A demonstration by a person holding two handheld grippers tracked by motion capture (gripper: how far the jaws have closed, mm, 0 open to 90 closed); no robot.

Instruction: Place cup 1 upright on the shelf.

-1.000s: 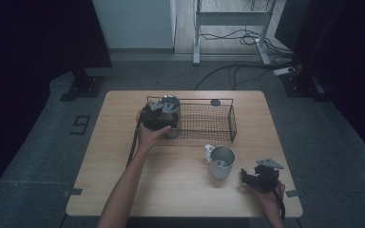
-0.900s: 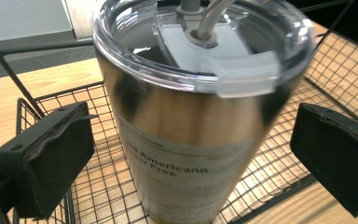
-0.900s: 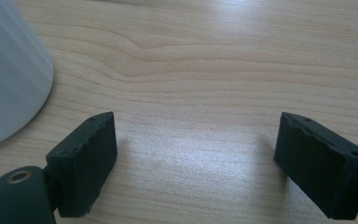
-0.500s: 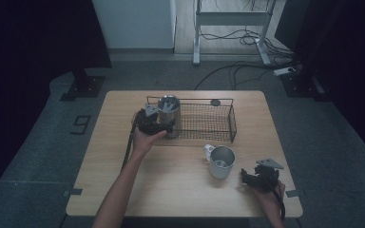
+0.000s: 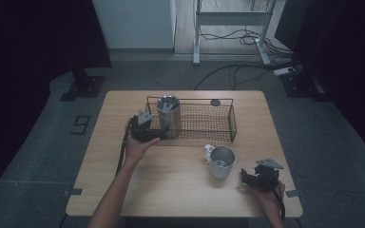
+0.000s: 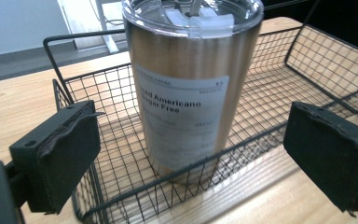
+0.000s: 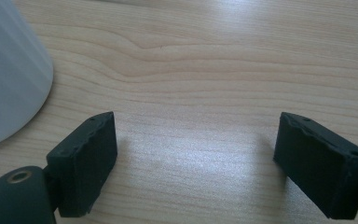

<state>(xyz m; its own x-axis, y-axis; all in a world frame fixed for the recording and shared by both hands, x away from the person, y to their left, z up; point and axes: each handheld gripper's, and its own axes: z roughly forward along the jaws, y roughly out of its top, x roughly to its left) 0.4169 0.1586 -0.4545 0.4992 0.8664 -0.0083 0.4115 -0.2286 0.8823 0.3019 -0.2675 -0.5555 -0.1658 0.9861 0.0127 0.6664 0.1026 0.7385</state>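
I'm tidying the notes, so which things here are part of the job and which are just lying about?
Likely in the job: steel tumbler standing in the wire basket, left gripper, open, beside it.
Lying about: white mug, small dark disc.

left gripper (image 5: 148, 129) now off the steel tumbler (image 5: 168, 115), back just outside the wire basket (image 5: 231, 124)

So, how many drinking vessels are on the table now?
2. The steel tumbler stands in the wire basket's left end; the white mug stands on the table in front of the basket.
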